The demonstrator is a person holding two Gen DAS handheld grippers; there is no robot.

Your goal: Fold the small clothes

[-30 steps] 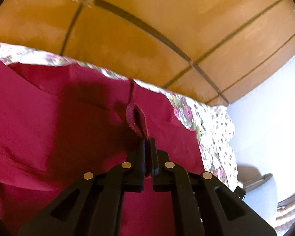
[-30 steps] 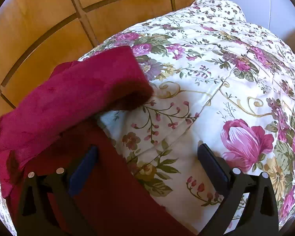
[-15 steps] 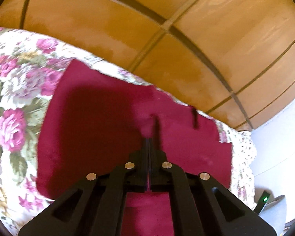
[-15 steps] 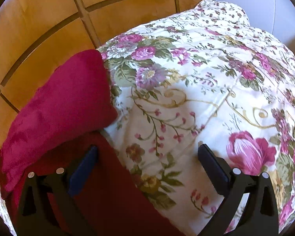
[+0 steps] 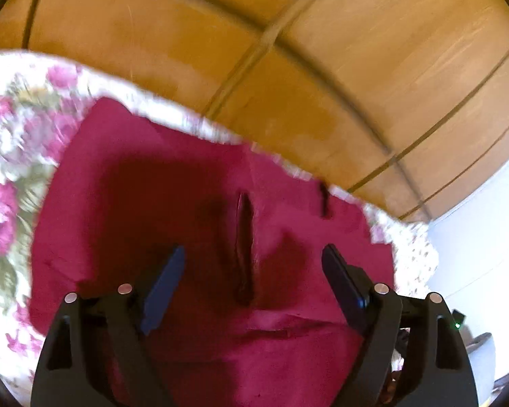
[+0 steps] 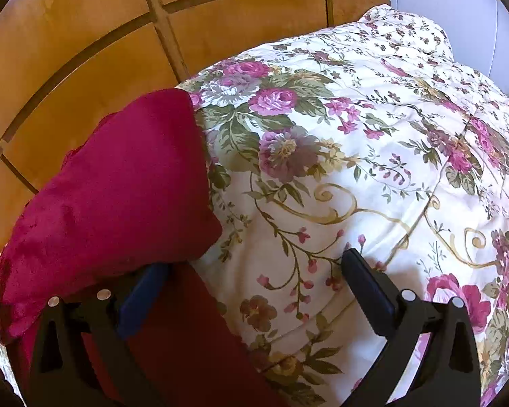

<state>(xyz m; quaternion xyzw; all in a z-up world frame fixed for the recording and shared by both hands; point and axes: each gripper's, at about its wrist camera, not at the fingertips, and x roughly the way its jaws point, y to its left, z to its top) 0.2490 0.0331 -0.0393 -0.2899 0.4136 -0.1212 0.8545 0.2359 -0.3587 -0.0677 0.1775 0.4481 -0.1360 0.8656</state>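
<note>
The crimson garment [image 5: 193, 203] lies on the floral bedspread [image 6: 373, 169], near its edge by the wooden floor [image 5: 220, 51]. The left gripper [image 5: 252, 264] hovers over a raised crease, jaws opening, pressing nothing. The right gripper [image 6: 254, 271] has jaws apart, straddling the garment's edge.

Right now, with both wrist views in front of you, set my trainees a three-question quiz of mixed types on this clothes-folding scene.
1. True or false: the left gripper is clamped on the red garment.
2. What lies under the garment? A) bare wooden floor B) floral quilt C) white towel
3. Fill in: between the right gripper fingers, the pads press on ____.

Key: 1 false, its jaws are opening with a raised fold of cloth between them; 2 B; 3 nothing.
</note>
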